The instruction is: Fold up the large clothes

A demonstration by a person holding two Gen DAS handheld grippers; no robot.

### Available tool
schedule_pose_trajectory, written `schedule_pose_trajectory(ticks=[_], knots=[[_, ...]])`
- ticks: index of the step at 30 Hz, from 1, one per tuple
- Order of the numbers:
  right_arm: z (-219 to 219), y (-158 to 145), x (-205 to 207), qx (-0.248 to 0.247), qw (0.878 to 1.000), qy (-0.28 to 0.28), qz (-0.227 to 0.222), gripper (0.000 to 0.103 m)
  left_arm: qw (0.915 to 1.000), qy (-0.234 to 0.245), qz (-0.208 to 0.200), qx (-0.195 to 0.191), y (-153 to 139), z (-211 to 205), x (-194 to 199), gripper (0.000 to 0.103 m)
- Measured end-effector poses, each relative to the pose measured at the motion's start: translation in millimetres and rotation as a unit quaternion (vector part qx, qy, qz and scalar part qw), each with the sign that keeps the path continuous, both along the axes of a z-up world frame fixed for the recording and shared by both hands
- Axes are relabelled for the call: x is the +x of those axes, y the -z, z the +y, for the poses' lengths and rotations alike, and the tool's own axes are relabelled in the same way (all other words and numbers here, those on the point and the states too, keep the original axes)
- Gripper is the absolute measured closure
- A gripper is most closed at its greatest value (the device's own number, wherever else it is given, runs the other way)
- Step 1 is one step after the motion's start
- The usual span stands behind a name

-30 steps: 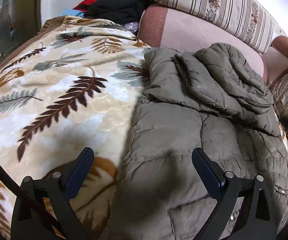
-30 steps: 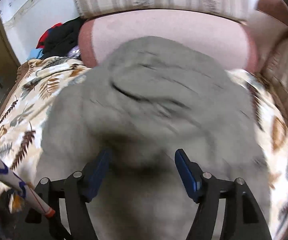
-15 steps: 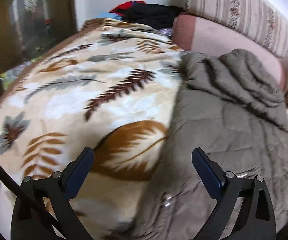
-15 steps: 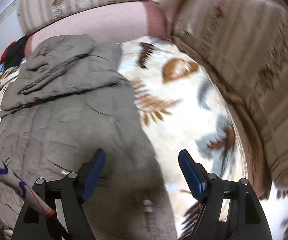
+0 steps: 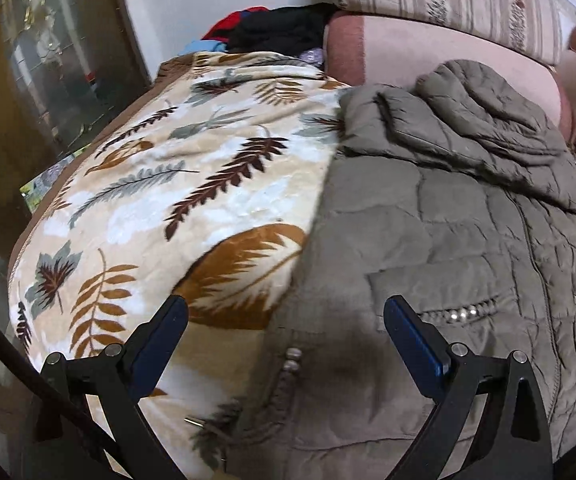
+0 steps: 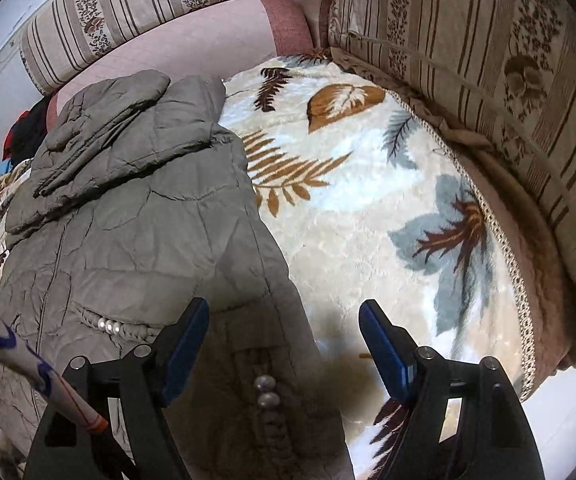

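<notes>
Right wrist view: right claw (image 6: 284,344) released, jaws just widening, nothing gripped, over olive quilted jacket (image 6: 136,216) hem. Left claw (image 5: 286,344) released at opposite edge. Jacket flat, sleeves apparently folded in, on leaf-print blanket (image 6: 367,208); striped cushions (image 6: 487,60) behind.

The jacket (image 5: 447,216) is quilted olive cloth, matt and finely creased, with glossy pearl-like beads (image 6: 266,392) along its pocket trim. The blanket (image 5: 192,184) looks plush — a soft, slightly sheeny fleece printed with leaves. The cushions (image 6: 487,64) are woven striped fabric (coarse, matt). Gripper pads (image 6: 184,344) look like smooth blue plastic on matt black arms.
</notes>
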State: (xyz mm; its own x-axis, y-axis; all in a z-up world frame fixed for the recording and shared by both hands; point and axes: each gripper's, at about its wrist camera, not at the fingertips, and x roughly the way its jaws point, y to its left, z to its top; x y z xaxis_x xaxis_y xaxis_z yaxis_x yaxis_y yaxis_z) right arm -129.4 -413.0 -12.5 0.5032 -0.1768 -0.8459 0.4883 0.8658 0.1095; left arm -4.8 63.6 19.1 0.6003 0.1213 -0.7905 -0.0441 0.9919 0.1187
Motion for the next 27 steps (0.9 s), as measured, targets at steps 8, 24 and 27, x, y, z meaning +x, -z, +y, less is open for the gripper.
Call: schedule_pose_trajectory(ticks=[8, 24, 27], knots=[[0, 2, 3, 0.002, 1.0, 0.005, 0.003, 0.019, 0.9998, 0.012, 0.016, -0.009, 8, -5, 4, 0.005], [-1, 8, 16, -0.008, 0.999, 0.01, 0.03, 0.017, 0.9961, 0.017, 0.054, -0.067, 22, 24, 30, 0.005], [-7, 12, 17, 0.012, 0.999, 0.011, 0.028, 0.017, 0.9864, 0.039, 0.077, -0.14, 23, 41, 54, 0.005]])
